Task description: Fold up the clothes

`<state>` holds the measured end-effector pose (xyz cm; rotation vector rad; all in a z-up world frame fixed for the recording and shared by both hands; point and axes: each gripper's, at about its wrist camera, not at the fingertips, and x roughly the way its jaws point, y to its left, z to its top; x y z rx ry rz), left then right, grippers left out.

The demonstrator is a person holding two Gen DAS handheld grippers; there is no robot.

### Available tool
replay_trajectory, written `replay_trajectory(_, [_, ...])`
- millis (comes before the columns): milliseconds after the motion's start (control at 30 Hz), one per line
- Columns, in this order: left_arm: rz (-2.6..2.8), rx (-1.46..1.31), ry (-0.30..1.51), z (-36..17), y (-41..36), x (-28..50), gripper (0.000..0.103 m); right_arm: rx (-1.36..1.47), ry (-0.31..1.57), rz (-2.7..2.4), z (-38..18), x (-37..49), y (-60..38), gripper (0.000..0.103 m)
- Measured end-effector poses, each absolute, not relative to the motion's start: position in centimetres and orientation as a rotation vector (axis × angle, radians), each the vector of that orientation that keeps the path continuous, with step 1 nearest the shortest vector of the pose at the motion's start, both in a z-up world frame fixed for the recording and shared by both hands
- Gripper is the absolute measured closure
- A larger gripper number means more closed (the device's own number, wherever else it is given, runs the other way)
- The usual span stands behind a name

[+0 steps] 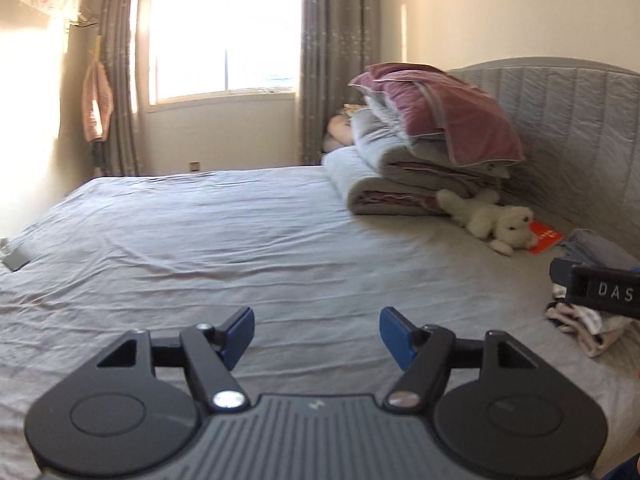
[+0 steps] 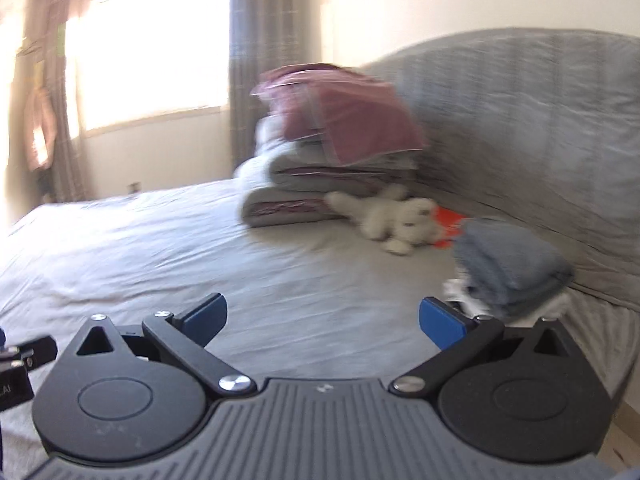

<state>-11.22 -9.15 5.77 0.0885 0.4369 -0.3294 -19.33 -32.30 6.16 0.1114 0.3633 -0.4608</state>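
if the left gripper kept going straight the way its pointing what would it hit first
Most likely the bare grey bedsheet: the left gripper is open, holds nothing and tilts slightly down over the bed. Nothing lies directly ahead; the folded bedding sits off to the right. Depth is hard to judge.

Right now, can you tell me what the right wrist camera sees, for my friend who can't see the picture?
The open, empty right gripper hovers over a wrinkled grey bed. Ahead lie a white stuffed toy, a stack of folded bedding and a folded blue-grey garment by the padded headboard. A bright window glows at left; the view is blurry.
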Motion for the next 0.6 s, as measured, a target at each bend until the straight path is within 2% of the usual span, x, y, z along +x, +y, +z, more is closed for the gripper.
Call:
replay_trajectory(100, [-0.277,0.086,0.477,3.4,-6.8,-9.6,0.027,0.061,0.394,-0.358,4.0,-17.3,-29.8,0.0])
replay_trajectory(333, [-0.19,0.089,0.607,-4.0,-3.4,-4.9,0.022,-0.051,0.619,-0.159,-4.2,-10.1,-26.8,0.0])
replay_trajectory(533, [-0.164,0.148,0.632,-8.0,-3.6,-1.6,0.015,-0.034,0.734,-0.102,-8.7,-4.8,-26.2,0.0])
replay_trajectory(600, [-0.164,0.123,0.608,-8.6,-3.5,-0.7,0.009,-0.03,0.732,-0.104,-9.6,-3.5,-26.2,0.0])
